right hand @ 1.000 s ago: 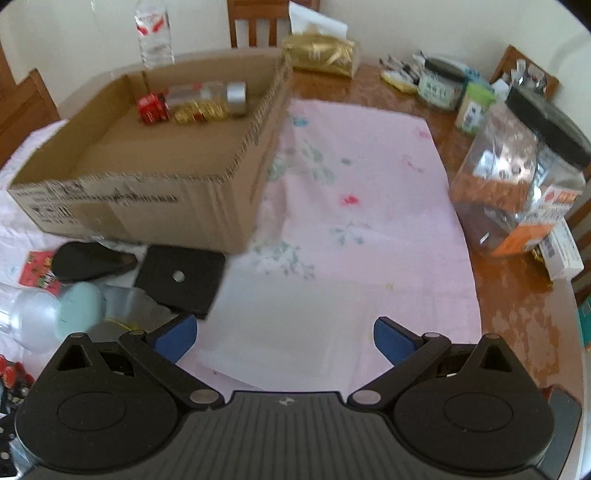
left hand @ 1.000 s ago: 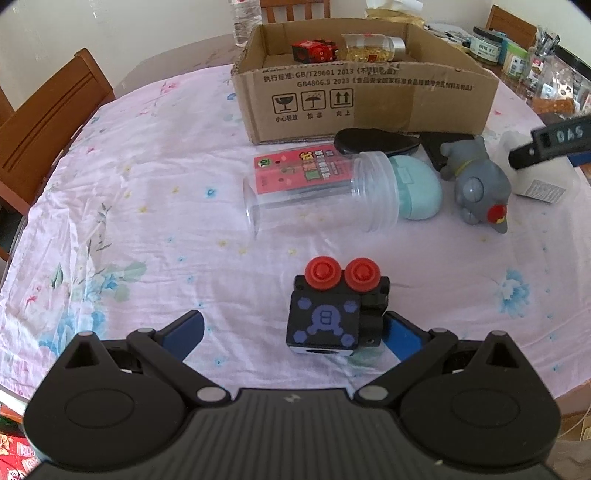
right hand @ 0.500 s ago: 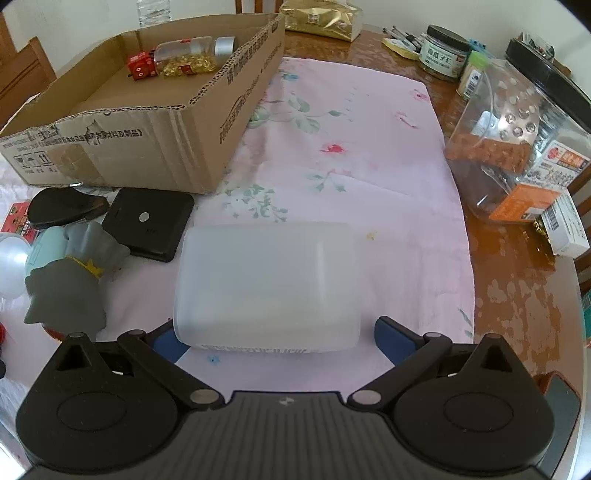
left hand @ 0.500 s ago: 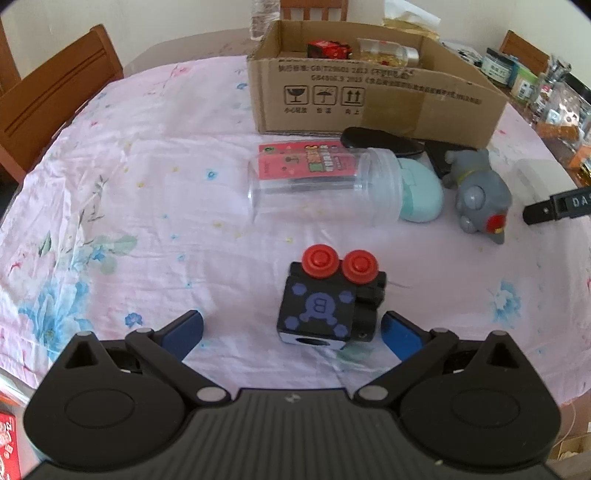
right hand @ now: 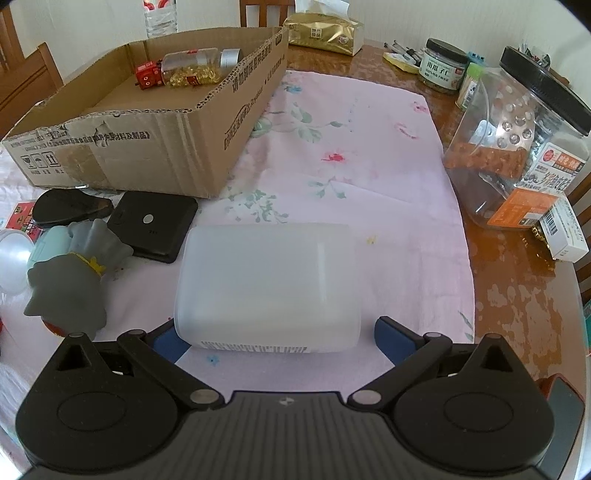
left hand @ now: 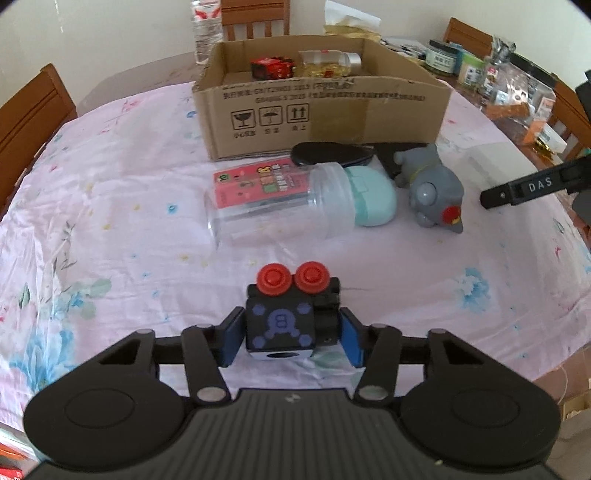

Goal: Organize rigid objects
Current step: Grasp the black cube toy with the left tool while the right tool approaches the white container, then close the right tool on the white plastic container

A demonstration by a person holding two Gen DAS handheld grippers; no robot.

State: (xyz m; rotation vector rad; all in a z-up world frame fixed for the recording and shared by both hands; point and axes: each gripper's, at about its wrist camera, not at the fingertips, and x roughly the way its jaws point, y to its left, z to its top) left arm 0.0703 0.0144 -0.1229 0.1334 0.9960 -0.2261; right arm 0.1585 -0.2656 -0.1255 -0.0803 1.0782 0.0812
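Black toy cube [left hand: 279, 325] with red knobs clamped in just-closed left gripper [left hand: 290, 341], well in front of cardboard box [left hand: 321, 107], right gripper [right hand: 275, 338] jaws apart around white plastic container [right hand: 267, 284] beside the box

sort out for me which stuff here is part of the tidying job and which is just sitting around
Job:
cardboard box
black toy, in the left claw
white tub
grey figure
clear jar

Lying about:
snack jar
tissue pack
water bottle

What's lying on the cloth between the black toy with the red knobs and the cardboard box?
In the left wrist view, a clear jar on its side lies between the black toy and the cardboard box, with a pink packet behind it.
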